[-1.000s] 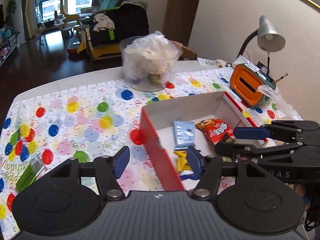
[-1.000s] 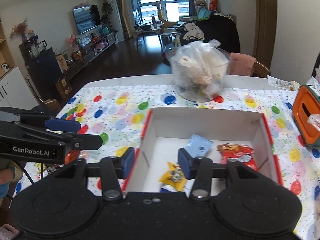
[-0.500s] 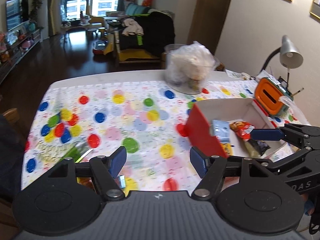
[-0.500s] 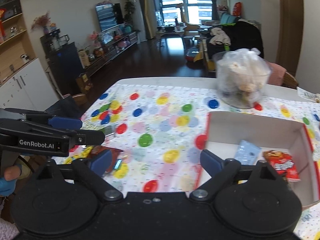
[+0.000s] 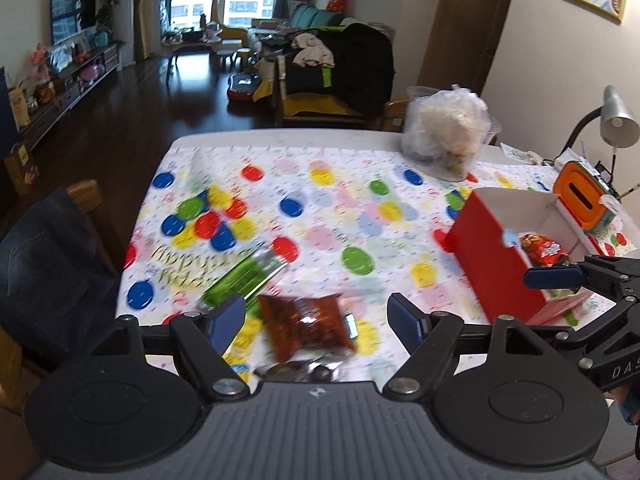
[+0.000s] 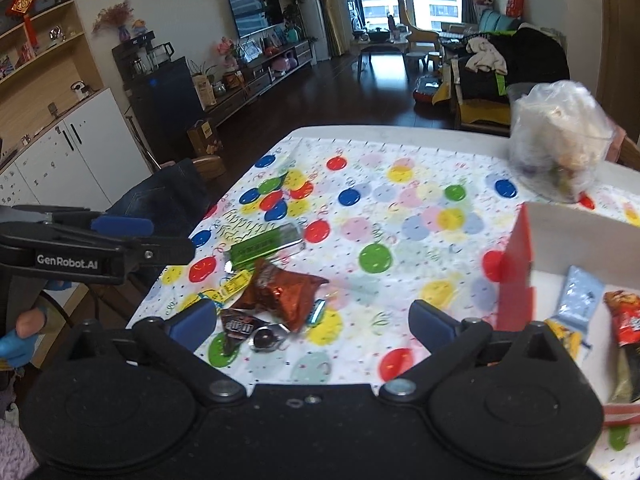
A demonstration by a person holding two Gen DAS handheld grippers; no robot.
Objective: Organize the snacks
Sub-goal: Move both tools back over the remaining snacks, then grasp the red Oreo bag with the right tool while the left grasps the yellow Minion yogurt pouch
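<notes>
A red-brown snack bag [image 5: 306,330] [image 6: 282,294] lies on the balloon tablecloth with a green packet [image 5: 242,278] [image 6: 262,245], a dark wrapped candy [image 6: 240,330] and yellow packets [image 6: 232,286] beside it. My left gripper [image 5: 316,316] is open and empty, just above the red-brown bag. My right gripper [image 6: 312,318] is open and empty, over the same pile. The red box [image 5: 494,256] [image 6: 516,276] at the right holds a blue packet [image 6: 580,298], a red bag [image 6: 626,320] and a yellow packet [image 6: 568,334].
A clear tub with a plastic bag [image 5: 448,136] [image 6: 560,144] stands at the table's far side. An orange container [image 5: 582,196] and a desk lamp [image 5: 618,120] stand at the right. A chair with dark cloth [image 5: 44,256] is by the left edge.
Both grippers have swung left, away from the red box, to the loose snack pile. Both jaws have opened wider.
</notes>
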